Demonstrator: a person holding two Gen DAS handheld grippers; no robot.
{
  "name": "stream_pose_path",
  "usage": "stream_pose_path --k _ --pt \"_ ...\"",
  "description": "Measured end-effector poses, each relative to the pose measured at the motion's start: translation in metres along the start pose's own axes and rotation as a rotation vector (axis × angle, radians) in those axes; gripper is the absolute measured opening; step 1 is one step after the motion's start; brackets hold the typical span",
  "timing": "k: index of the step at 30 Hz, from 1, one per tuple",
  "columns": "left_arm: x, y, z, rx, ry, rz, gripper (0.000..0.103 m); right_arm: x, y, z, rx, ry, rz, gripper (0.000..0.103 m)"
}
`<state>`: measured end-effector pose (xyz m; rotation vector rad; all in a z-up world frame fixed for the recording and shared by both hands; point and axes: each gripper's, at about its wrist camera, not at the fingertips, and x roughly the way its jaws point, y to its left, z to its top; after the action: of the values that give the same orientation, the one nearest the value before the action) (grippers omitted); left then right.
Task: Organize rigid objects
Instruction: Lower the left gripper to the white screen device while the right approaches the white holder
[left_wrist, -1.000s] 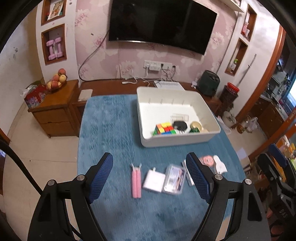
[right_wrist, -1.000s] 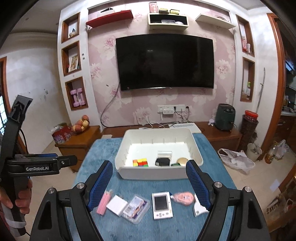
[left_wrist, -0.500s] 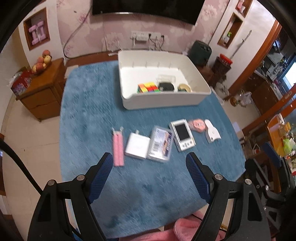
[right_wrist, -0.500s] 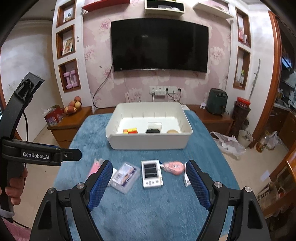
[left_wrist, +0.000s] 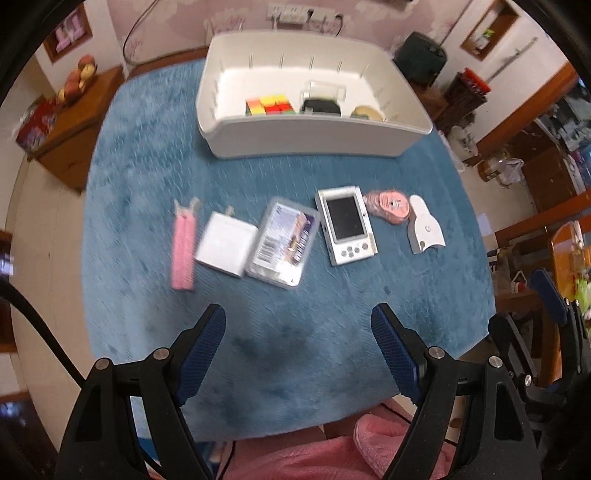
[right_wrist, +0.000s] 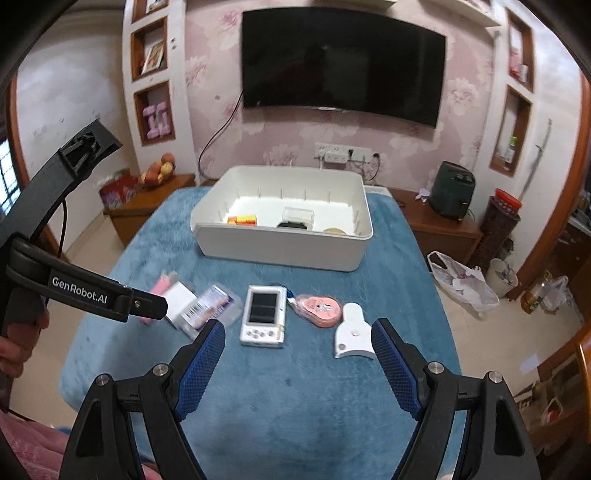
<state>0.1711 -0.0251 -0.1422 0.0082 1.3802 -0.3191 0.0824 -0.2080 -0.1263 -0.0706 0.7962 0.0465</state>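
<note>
Both grippers hover spread and empty above a row of items on the blue cloth.

The left gripper (left_wrist: 297, 332) and right gripper (right_wrist: 298, 349) hold nothing, jaws wide apart; before them lie a pink clip (left_wrist: 183, 254), white charger (left_wrist: 226, 249), clear card case (left_wrist: 282, 246), white handheld console (right_wrist: 263, 311), pink tape (right_wrist: 319, 305) and white scraper (right_wrist: 353, 332); behind stands the white bin (right_wrist: 280, 251), holding a colourful cube (left_wrist: 269, 105).

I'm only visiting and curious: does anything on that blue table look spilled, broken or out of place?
Nothing looks spilled or broken. Six small items lie loose in a row on the blue cloth, outside the white bin; the clear card case lies askew, its edge against the white charger. The cloth shows darker patches near the front edge.
</note>
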Motion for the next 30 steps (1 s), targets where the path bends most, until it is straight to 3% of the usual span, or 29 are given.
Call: stream_pose_path --k 10,23,30 --pt "0.050 -0.025 0.012 -0.135 0.127 0.045 0.084 0.050 -0.050 0.004 -0.159 0.068 0.101 0.082" --pt "0.111 -0.041 0.035 -0.239 0.222 0.146 0.084 0.111 -0.064 -0.015 -0.386 0.106 0.208 0.082" --pt "0.130 -0.041 0.047 -0.283 0.258 0.149 0.084 0.145 -0.072 -0.020 -0.435 0.167 0.299 0.082"
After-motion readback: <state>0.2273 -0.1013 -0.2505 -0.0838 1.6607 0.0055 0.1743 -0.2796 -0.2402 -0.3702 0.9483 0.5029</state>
